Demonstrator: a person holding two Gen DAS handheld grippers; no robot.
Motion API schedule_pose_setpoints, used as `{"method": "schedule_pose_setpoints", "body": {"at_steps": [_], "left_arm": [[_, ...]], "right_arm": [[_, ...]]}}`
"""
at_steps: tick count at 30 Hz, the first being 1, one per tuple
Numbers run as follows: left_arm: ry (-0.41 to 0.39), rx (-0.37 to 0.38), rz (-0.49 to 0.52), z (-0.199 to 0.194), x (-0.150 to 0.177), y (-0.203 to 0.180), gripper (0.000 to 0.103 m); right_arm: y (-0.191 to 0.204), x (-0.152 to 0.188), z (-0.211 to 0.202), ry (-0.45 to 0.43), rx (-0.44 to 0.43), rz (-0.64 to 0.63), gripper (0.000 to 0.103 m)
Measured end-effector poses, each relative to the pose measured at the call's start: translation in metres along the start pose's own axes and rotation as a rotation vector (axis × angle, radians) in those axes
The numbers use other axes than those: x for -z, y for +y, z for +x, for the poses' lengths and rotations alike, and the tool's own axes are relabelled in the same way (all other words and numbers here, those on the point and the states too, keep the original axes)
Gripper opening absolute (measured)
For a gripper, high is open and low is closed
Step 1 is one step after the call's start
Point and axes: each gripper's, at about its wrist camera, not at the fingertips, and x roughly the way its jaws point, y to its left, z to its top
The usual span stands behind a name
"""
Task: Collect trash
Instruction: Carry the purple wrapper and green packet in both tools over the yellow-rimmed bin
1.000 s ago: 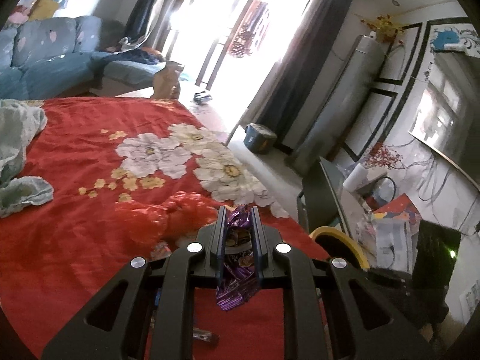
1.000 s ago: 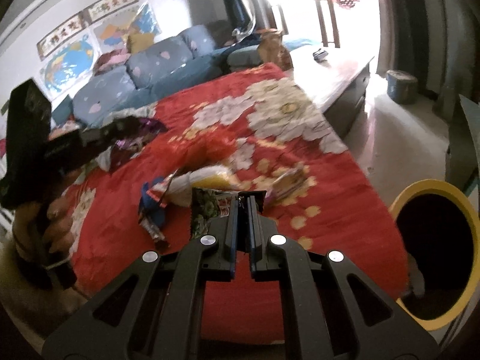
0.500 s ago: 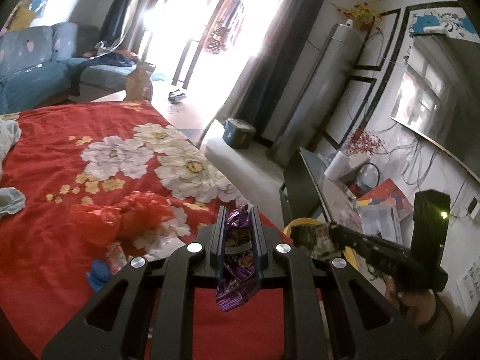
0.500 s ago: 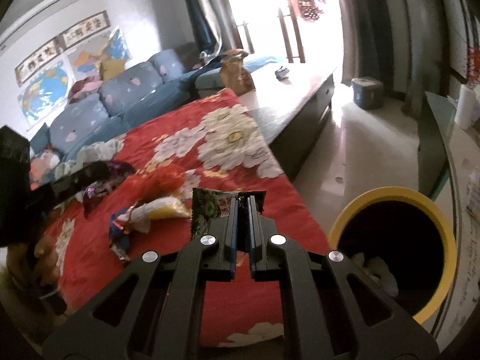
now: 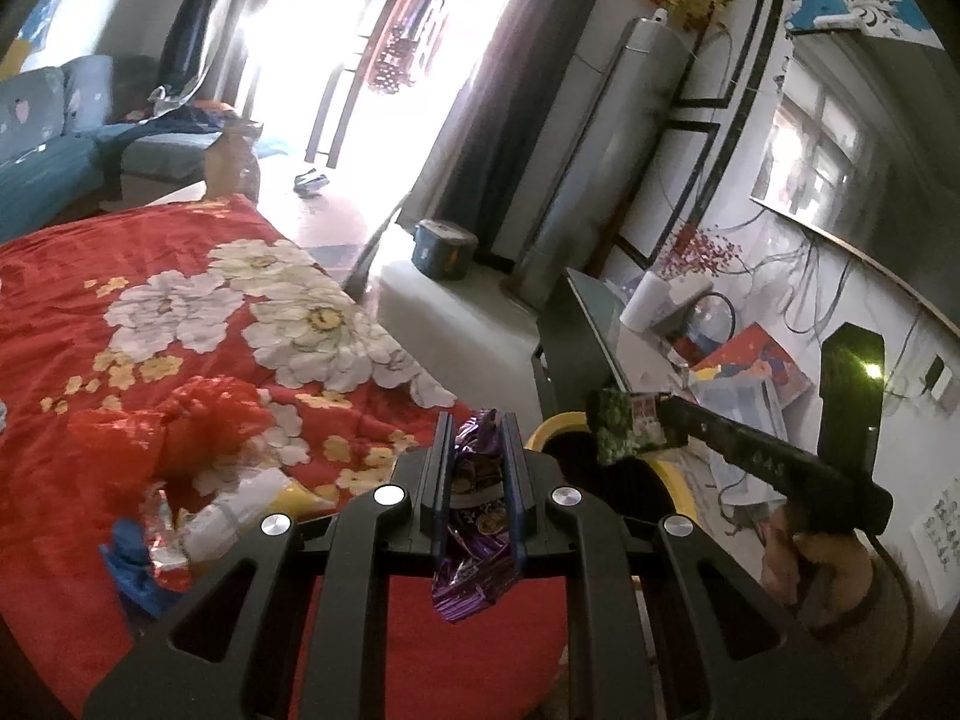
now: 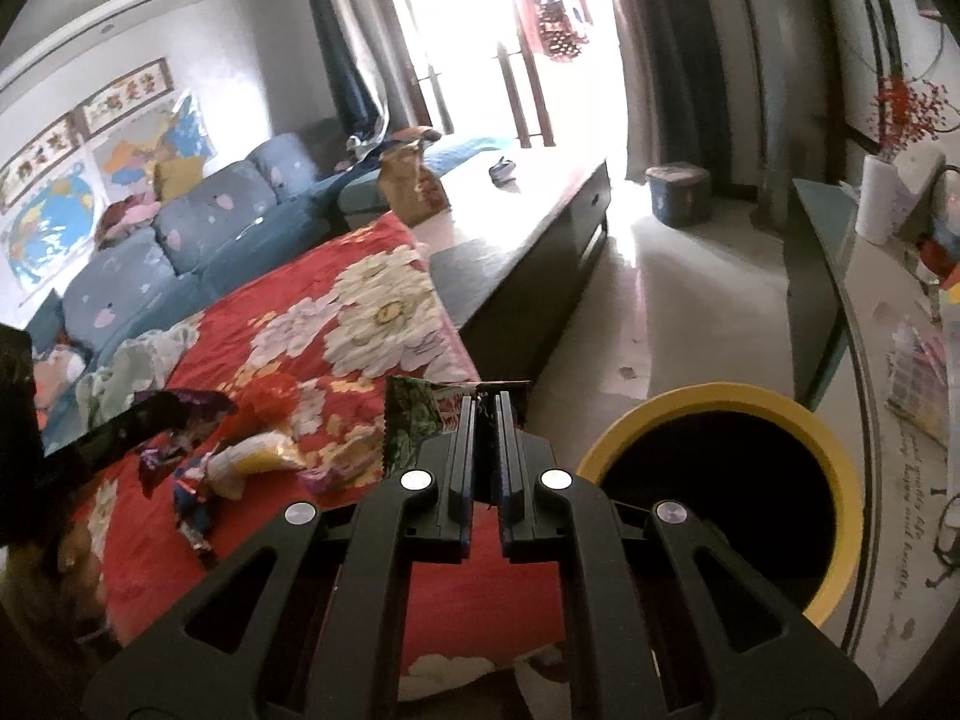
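My left tongs are clamped on a crumpled purple wrapper; my right tongs pinch a green snack packet. Both hover at the tabletop's near corner, beside the yellow-rimmed bin. More wrappers lie on the red floral cloth.

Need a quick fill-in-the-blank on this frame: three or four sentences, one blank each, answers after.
1. The left gripper is shut on a crumpled ____ foil wrapper.
2. The right gripper pinches a green printed snack packet near a round bin with a ____ rim.
3. The red cloth over the table is printed with large white ____.
4. A crumpled red plastic bag lies on the ____.

Answers: purple; yellow; flowers; red cloth
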Motion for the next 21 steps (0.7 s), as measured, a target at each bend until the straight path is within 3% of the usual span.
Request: {"method": "schedule_pose_setpoints", "body": {"at_steps": [21], "left_arm": [[0.049, 0.084, 0.065, 0.039, 0.009, -0.052, 0.015]], "right_arm": [[-0.054, -0.003, -0.009, -0.042, 0.134, 0.062, 0.003]]}}
